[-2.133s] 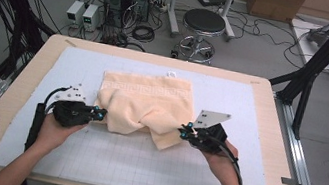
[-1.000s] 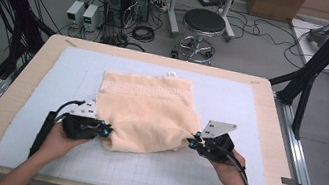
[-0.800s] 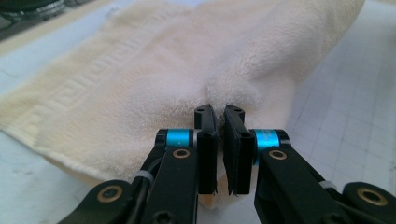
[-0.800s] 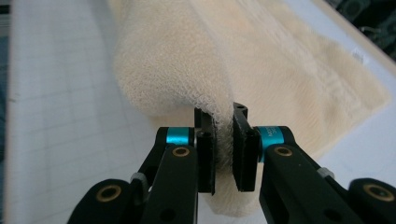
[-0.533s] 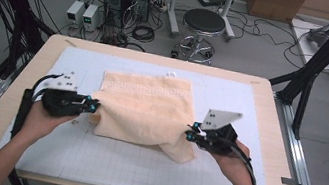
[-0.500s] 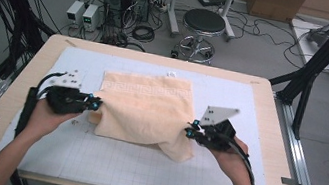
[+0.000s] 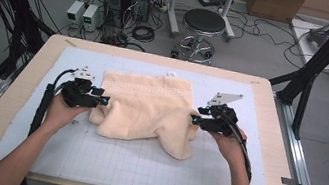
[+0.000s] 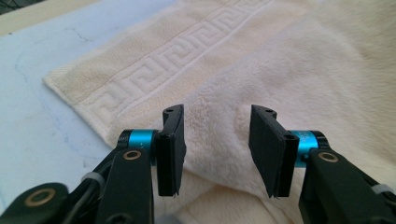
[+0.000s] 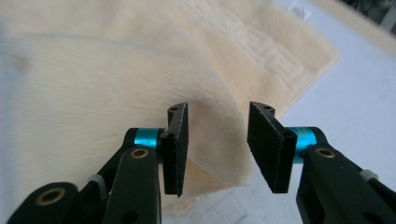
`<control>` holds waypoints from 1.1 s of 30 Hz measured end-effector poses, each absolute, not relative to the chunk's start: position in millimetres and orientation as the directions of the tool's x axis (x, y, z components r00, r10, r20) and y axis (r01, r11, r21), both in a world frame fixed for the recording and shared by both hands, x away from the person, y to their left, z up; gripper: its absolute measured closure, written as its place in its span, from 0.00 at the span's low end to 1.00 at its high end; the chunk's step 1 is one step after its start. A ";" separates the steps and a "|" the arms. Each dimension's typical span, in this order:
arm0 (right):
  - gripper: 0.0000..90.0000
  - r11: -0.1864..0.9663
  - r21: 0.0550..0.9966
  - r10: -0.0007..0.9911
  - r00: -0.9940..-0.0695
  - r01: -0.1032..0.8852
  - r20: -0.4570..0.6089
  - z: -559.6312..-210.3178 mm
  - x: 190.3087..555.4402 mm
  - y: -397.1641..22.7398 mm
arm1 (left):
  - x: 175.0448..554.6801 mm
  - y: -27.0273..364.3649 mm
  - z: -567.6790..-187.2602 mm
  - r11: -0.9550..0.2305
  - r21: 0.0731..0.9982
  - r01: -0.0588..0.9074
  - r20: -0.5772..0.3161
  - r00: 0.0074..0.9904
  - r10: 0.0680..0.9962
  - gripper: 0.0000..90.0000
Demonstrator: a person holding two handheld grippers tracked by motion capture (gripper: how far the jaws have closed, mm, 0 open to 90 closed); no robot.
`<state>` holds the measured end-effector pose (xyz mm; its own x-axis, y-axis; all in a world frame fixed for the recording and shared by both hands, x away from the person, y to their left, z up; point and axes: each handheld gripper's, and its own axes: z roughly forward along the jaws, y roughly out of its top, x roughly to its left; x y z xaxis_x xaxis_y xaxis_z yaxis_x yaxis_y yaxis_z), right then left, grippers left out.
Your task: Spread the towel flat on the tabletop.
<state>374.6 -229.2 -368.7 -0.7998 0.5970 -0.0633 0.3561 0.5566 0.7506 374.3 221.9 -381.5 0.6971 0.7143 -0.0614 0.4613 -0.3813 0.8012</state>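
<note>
I hold one gripper in each hand at the two sides of the towel (image 7: 147,110), which lies in the middle of the frame in the high view, on the pale mat (image 7: 140,164) of the table (image 7: 8,107). The towel is cream and folded over itself; its patterned border is at the upper edge, and one loose corner hangs down toward the lower right.

My left gripper (image 7: 102,101) is at the left edge of the towel. Its jaws have just been opening and now stand apart. In the left gripper view (image 8: 217,149) the folded towel lies between and under the jaws, but the pads do not press on it.

My right gripper (image 7: 194,120) is at the right edge. Its jaws have also just been opening. In the right gripper view (image 9: 217,147) the towel edge is behind the gap, not clamped.
</note>
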 end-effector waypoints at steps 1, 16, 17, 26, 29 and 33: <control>0.63 0.552 0.767 0.588 -0.805 0.329 -0.078 -364.8 368.0 -230.4 | 370.3 223.4 -379.6 -0.376 0.809 0.452 -0.061 0.700 0.711 0.61; 0.67 0.649 0.727 0.465 -0.874 0.226 -0.143 -405.3 332.6 -212.7 | 341.2 198.4 -422.7 -0.514 0.745 0.424 -0.054 0.807 0.587 0.63; 0.68 0.663 0.714 0.466 -0.870 0.224 -0.160 -409.4 335.5 -209.2 | 343.5 196.3 -426.8 -0.528 0.731 0.431 -0.050 0.807 0.589 0.64; 0.89 0.641 0.723 0.469 -0.878 0.260 -0.100 -420.0 344.7 -205.9 | 338.2 203.0 -416.7 -0.504 0.763 0.404 -0.037 0.806 0.591 0.93; 0.89 0.633 0.735 0.466 -0.878 0.244 -0.110 -412.3 337.7 -211.6 | 330.9 210.4 -406.4 -0.477 0.787 0.391 -0.033 0.799 0.600 0.94; 0.90 0.613 0.756 0.460 -0.881 0.227 -0.108 -399.9 323.3 -220.6 | 318.2 219.8 -390.0 -0.461 0.809 0.364 -0.018 0.800 0.599 0.94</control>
